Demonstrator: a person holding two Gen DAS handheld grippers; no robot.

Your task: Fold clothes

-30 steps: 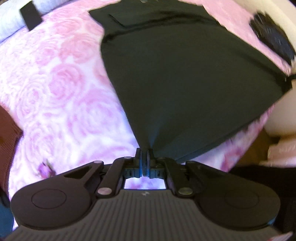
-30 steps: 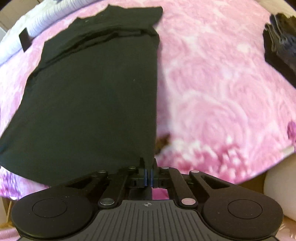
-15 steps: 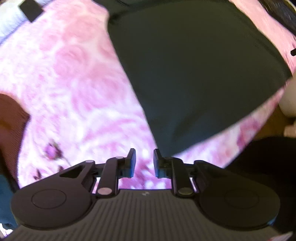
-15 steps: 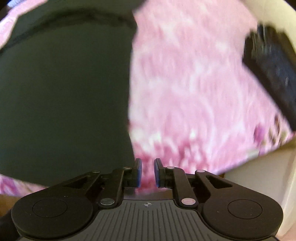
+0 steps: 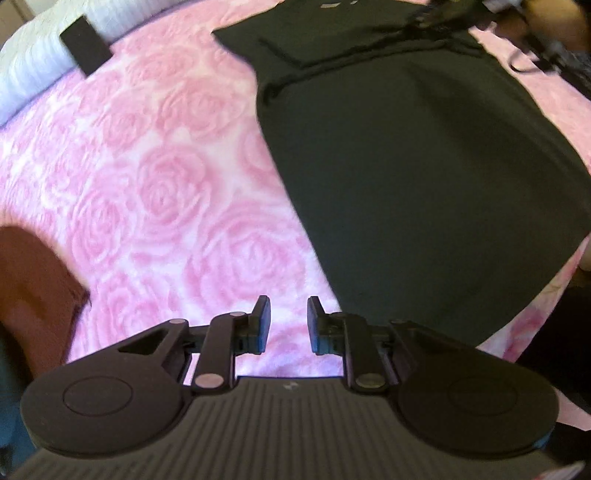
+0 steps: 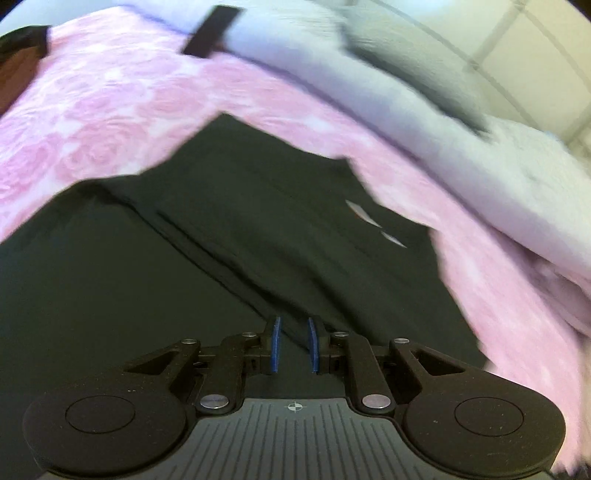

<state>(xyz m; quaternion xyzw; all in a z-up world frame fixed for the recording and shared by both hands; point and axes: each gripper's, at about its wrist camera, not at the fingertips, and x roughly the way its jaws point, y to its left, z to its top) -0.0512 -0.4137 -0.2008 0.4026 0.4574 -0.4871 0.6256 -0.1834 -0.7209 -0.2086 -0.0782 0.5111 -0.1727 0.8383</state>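
1. A black shirt (image 5: 424,177) lies spread flat on a bed covered by a pink rose-patterned blanket (image 5: 166,177); its far end is folded over in layers, and its near hem sits close to the bed's edge
2. The left gripper (image 5: 289,322) hovers above the pink blanket just beside the shirt's near left corner; its jaws are released with a clear gap between them and nothing in it
3. The right gripper (image 6: 293,345) sits low over the shirt (image 6: 258,229) near its folded layers; its jaws are parted around a fold edge, blue pads (image 6: 276,345) showing, and they are not clenched on the cloth
4. In the right wrist view two small pale marks (image 6: 373,225) show on the shirt's far right part
5. A white pillow (image 6: 424,122) lies beyond the blanket (image 6: 110,96) at the bed's head, with a dark strap (image 6: 212,31) across the white bedding
6. A brown cloth (image 5: 33,295) lies at the left edge in the left wrist view
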